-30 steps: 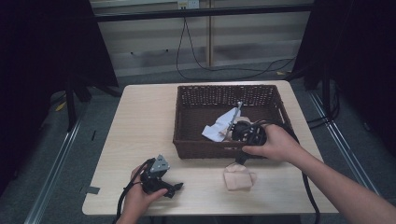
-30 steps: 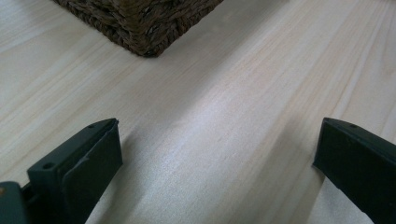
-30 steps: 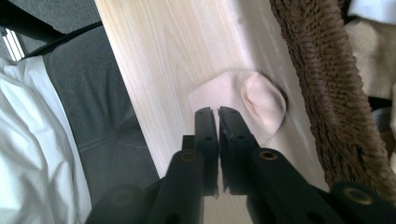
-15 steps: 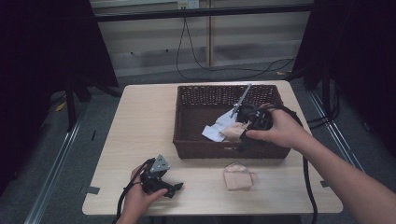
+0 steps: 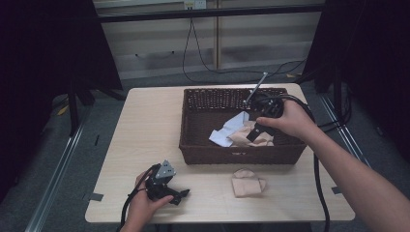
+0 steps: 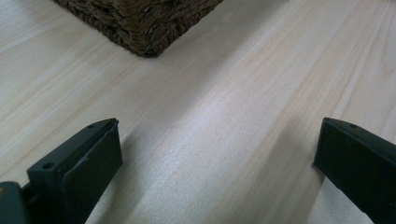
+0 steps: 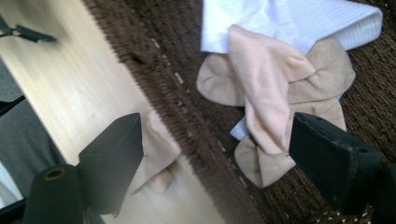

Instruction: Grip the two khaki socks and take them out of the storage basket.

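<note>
Resting on the table (image 5: 145, 125) well left of the wicker basket (image 5: 193, 145) and nearer the person, the left gripper (image 5: 180, 195) lies in the left hand (image 5: 145, 205), jaws spread wide with only bare wood between them; in the left gripper view one basket corner (image 6: 140, 28) shows ahead. Just in front of the basket's near wall, a folded beige sock (image 5: 247, 181) lies on the table, apart from both grippers. Inside the basket, a white sock (image 5: 227, 131) lies under a heap of beige socks (image 5: 251, 137). Above that heap, over the basket's right part, the right gripper (image 5: 254, 133) hangs released: its jaws have just been opening and stand wide, the beige socks (image 7: 275, 102) below and between them, untouched by the pads.
</note>
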Demonstrator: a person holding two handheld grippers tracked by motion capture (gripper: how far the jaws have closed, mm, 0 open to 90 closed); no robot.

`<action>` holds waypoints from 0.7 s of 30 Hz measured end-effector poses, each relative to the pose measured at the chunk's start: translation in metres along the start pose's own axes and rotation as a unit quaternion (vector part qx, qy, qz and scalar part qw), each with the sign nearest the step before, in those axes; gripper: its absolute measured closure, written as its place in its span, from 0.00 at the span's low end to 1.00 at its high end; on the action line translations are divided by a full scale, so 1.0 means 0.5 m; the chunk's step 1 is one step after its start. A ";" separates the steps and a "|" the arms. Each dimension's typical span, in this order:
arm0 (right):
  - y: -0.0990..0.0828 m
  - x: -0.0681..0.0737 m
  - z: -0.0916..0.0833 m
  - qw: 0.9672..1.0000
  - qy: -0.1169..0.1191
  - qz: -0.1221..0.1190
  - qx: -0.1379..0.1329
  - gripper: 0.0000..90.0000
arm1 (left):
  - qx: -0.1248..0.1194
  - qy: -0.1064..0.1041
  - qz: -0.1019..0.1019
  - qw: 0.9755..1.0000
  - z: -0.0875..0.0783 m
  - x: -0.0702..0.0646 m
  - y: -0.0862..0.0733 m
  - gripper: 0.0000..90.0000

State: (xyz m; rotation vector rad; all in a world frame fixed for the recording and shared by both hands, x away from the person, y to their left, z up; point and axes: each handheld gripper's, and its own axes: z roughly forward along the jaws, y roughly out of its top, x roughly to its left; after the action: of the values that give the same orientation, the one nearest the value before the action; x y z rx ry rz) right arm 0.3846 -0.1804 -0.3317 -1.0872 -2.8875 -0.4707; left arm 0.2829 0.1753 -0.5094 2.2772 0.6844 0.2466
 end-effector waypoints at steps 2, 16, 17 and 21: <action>0.001 -0.004 0.004 1.000 0.001 0.004 0.000 0.19 | 0.000 0.000 0.000 1.000 0.000 0.000 0.000 0.00; 0.013 -0.058 0.093 0.999 -0.021 0.032 0.016 0.17 | 0.000 0.000 0.000 1.000 0.000 0.000 0.000 0.00; 0.013 -0.058 0.093 0.999 -0.021 0.032 0.016 0.17 | 0.000 0.000 0.000 1.000 0.000 0.000 0.000 0.00; 0.014 -0.067 0.125 0.998 -0.030 0.036 0.033 0.21 | 0.000 -0.001 0.000 1.000 0.000 0.000 0.000 0.00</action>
State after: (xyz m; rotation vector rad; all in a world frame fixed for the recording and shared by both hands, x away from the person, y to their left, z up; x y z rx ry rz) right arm 0.4196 -0.1791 -0.3938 -1.2101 -2.8803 -0.3436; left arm 0.2828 0.1752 -0.5094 2.2769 0.6834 0.2454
